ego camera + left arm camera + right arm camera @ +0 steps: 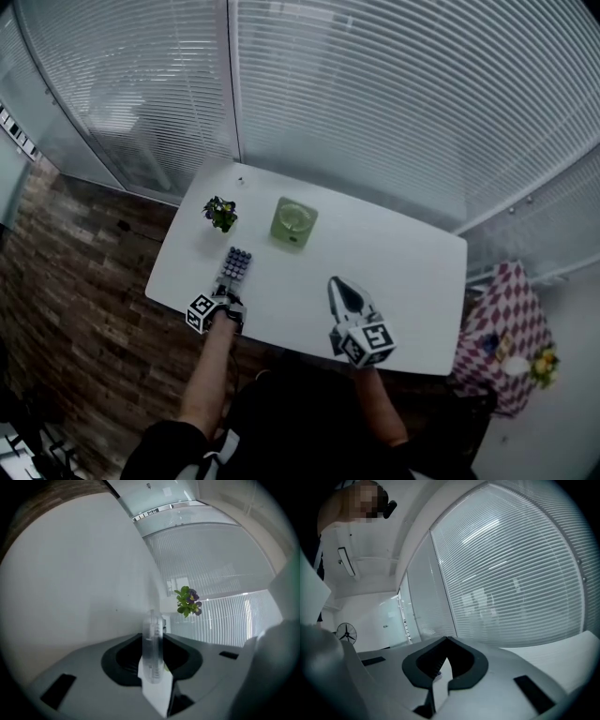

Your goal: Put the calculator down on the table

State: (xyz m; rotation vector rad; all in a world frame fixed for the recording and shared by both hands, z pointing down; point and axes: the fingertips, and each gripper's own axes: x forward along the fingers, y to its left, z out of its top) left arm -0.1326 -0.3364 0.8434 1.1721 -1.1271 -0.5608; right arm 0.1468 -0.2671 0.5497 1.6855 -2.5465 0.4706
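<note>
The calculator (236, 264), pale with rows of blue keys, is over the left part of the white table (403, 272). My left gripper (228, 289) is shut on its near end. In the left gripper view the calculator (153, 651) shows edge-on, a thin clear-white slab clamped between the dark pads, with the left gripper (153, 637) pointing toward the plant. I cannot tell whether it touches the tabletop. My right gripper (340, 284) rests over the table's near middle, shut with nothing in it. Its tips meet in the right gripper view (446, 640).
A small potted plant (221, 212) (188, 601) stands beyond the calculator. A green square dish (294, 222) sits at the table's far middle. Blinds line the glass walls behind. A checked-cloth table (502, 328) stands at the right, and a brick-patterned floor (75, 272) lies at the left.
</note>
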